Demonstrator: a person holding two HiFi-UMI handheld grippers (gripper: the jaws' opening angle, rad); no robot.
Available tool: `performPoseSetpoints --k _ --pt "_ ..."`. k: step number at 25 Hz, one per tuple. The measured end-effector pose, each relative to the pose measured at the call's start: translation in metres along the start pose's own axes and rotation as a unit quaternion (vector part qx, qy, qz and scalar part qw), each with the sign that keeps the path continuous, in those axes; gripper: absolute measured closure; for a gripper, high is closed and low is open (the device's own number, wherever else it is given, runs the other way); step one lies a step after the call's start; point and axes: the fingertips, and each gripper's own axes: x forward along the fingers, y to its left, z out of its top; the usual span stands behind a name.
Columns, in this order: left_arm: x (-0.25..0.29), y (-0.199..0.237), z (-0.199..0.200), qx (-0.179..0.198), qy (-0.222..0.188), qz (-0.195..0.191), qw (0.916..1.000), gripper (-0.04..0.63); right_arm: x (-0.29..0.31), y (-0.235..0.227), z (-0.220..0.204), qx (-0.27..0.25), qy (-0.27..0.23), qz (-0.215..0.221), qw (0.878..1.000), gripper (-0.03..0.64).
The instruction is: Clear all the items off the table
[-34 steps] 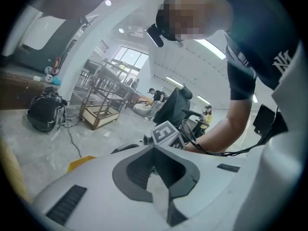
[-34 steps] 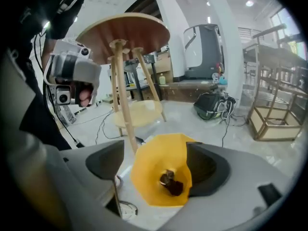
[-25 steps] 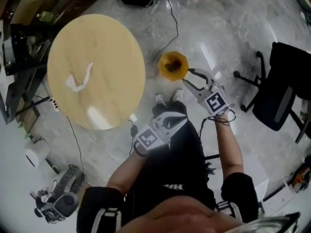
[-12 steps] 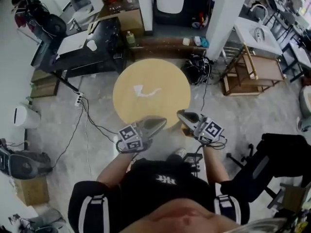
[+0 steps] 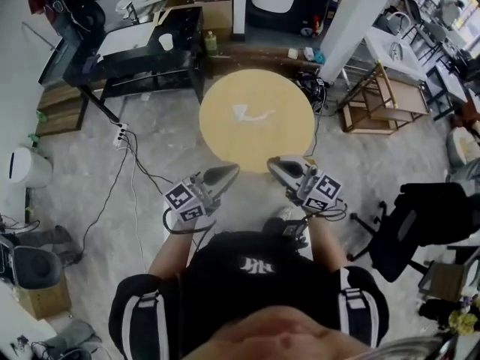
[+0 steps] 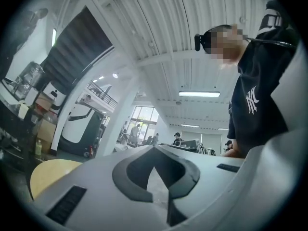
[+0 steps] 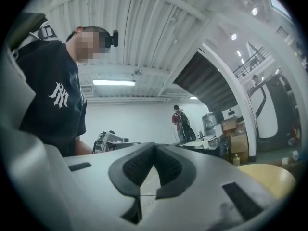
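The round yellow table point(image 5: 285, 137) stands ahead of me, with one thin white crumpled item point(image 5: 251, 114) lying near its middle. Both grippers are held up side by side just short of the table's near edge, pointing toward it. My left gripper point(image 5: 231, 171) is shut with nothing between its jaws. My right gripper point(image 5: 273, 163) is also shut and empty. In the left gripper view the closed jaws point(image 6: 154, 150) fill the lower frame, and the table point(image 6: 48, 177) shows at the left. The right gripper view has its closed jaws point(image 7: 154, 147) low in the frame and the table point(image 7: 269, 177) at the right.
A black desk point(image 5: 142, 51) and a white pillar point(image 5: 352, 21) stand behind the table. A wooden rack point(image 5: 382, 103) is at the right and a black office chair point(image 5: 427, 223) nearer me. A power strip with cables point(image 5: 120, 137) lies on the floor at the left.
The view swung up from the floor and a yellow bin to the table. Both grippers rose toward the table. The right gripper, open over the bin before, has shut.
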Motion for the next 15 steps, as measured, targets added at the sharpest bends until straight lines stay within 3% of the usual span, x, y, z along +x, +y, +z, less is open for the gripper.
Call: performPoseSetpoints --k 6,9,15 --pt "-0.021 -0.002 -0.01 -0.013 0.009 -0.005 0.9999 0.581 0.024 0.035 -0.016 0.0 0.035 -0.008 0.999 0.614" --pt "-0.016 -0.017 -0.006 -0.001 0.006 -0.016 0.9999 0.581 0.024 0.044 -0.017 -0.008 0.047 -0.002 0.999 0.614" --pt "-0.002 -0.032 0.01 0.002 -0.007 -0.021 0.9998 0.581 0.016 0.051 0.0 -0.014 0.024 0.031 0.999 0.614"
